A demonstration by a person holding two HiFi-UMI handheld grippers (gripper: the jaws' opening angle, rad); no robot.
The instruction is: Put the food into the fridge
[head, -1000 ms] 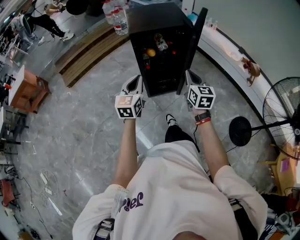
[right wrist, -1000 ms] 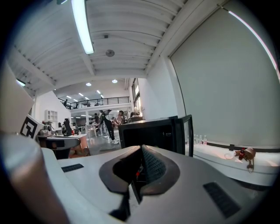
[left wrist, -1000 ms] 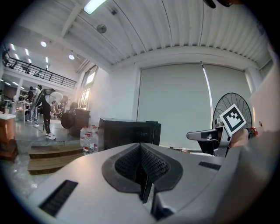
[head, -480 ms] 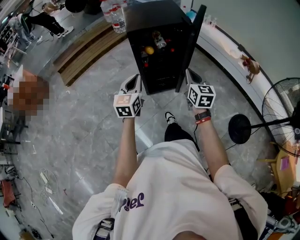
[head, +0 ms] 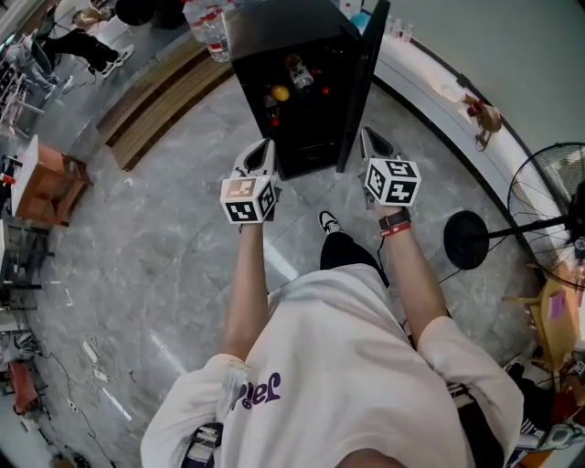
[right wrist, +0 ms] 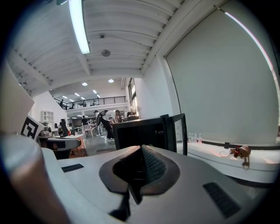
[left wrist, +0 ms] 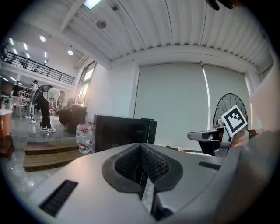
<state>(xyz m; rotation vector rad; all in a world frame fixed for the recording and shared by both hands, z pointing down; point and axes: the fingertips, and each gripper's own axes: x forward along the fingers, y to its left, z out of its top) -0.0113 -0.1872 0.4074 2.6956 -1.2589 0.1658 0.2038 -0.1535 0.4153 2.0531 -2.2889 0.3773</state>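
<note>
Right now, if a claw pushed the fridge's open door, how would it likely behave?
The door stands open, so it would probably swing easily on its hinge. Its panel looks like framed glass in the right gripper view: likely stiff but breakable. The fridge sits on smooth stone floor; a hard shove might slide it.

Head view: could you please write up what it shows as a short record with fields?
fridge: black, standing on the grey floor
door: open, swung to the right
inside: a round orange item; the rest unclear
left gripper: fingers together, nothing held
right gripper: fingers together, nothing held
</note>
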